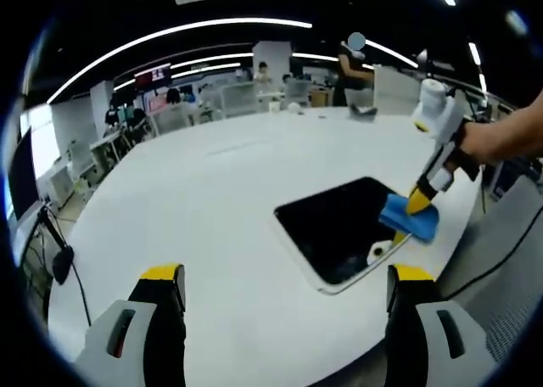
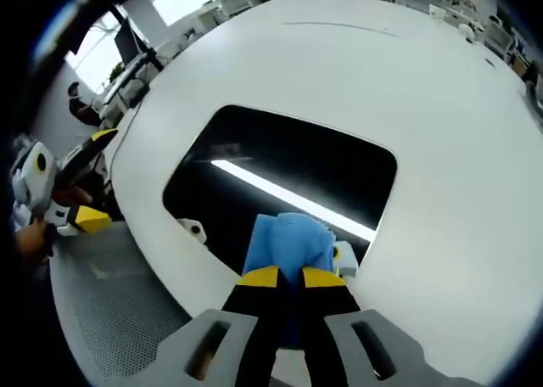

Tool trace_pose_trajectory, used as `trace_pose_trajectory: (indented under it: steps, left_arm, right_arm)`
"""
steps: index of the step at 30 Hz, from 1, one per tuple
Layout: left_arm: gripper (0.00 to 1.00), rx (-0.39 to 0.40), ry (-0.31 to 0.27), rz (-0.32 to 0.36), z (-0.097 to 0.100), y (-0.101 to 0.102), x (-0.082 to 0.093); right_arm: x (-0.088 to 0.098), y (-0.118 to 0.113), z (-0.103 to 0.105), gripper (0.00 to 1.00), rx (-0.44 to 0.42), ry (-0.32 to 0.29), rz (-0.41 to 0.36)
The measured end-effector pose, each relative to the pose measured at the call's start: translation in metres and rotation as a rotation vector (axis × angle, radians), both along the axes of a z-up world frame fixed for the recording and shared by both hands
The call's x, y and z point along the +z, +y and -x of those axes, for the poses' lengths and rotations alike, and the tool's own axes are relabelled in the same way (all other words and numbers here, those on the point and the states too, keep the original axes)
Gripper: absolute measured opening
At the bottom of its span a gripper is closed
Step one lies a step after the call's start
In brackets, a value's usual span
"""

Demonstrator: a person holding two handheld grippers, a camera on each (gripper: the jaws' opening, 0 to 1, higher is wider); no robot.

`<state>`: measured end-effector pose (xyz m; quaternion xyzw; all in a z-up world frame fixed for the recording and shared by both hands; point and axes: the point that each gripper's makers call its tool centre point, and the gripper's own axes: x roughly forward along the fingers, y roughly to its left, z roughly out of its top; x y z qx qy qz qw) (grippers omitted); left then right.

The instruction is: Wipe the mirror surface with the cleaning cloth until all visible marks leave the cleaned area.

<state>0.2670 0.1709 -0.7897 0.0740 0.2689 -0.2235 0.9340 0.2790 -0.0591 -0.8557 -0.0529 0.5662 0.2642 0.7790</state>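
The mirror [image 1: 335, 226] lies flat on the white table [image 1: 204, 200], a dark rounded rectangle near the table's right edge. In the right gripper view the mirror [image 2: 288, 162] reflects a ceiling light strip. A blue cloth [image 2: 287, 241] rests on the mirror's near edge, with my right gripper [image 2: 290, 277] shut on it. From the left gripper view, that cloth [image 1: 414, 221] sits at the mirror's right corner under the right gripper [image 1: 422, 202], held by a hand. My left gripper [image 1: 287, 277] hovers open over the table, short of the mirror. It also appears at the left [image 2: 64, 192].
The table [image 2: 441, 149] is large, round and white. A grey mesh chair seat [image 2: 119, 319] sits by its edge below the mirror. Office desks and people [image 1: 352, 64] stand far behind. A black stand with a cable [image 1: 59, 260] is off the table's left side.
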Motion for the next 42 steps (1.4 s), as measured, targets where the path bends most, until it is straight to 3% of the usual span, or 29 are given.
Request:
trace_pose_trajectory:
  steps: [11, 42]
  left_arm:
    - [1.0, 0.007, 0.042, 0.015, 0.003, 0.001, -0.007]
    - [0.99, -0.02, 0.032, 0.019, 0.004, -0.005, -0.005]
  right_arm:
    - [0.0, -0.011, 0.001, 0.02, -0.019, 0.006, 0.016]
    - [-0.001, -0.02, -0.008, 0.02, -0.05, 0.013, 0.061]
